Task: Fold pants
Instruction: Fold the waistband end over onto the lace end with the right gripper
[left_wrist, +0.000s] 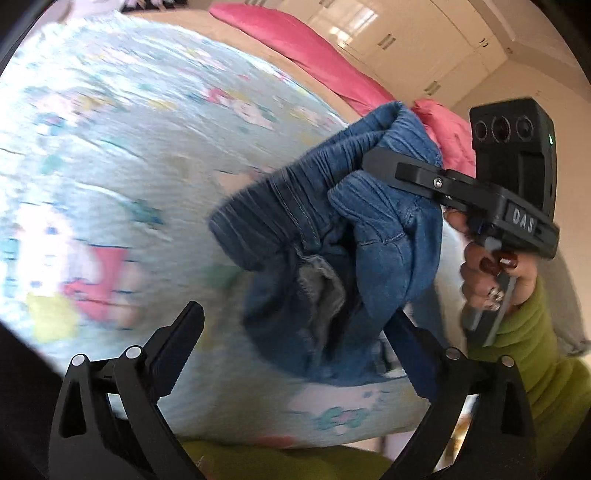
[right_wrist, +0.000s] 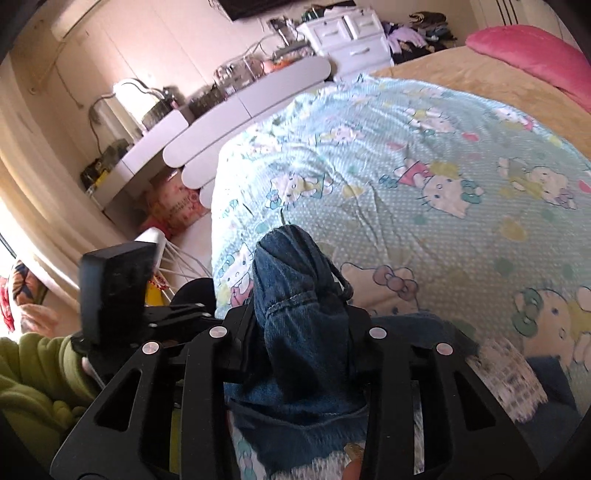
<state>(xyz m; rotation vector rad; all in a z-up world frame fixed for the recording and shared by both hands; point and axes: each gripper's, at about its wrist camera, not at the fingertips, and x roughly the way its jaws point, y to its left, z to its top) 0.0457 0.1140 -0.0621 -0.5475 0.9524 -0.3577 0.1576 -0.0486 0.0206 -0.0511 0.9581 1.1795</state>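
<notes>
Blue denim pants hang bunched in the air above a bed with a light blue cartoon-print sheet. My right gripper is shut on the bunched waistband of the pants; in the left wrist view it shows from the side, clamped on the denim. My left gripper is open, its fingers wide apart, just below the hanging pants; the right finger touches or lies behind the cloth. The left gripper's body also shows at the lower left of the right wrist view.
A pink blanket lies along the far side of the bed over a tan cover. White wardrobe doors stand behind. A white dressing table with clutter and a white drawer unit stand beside the bed.
</notes>
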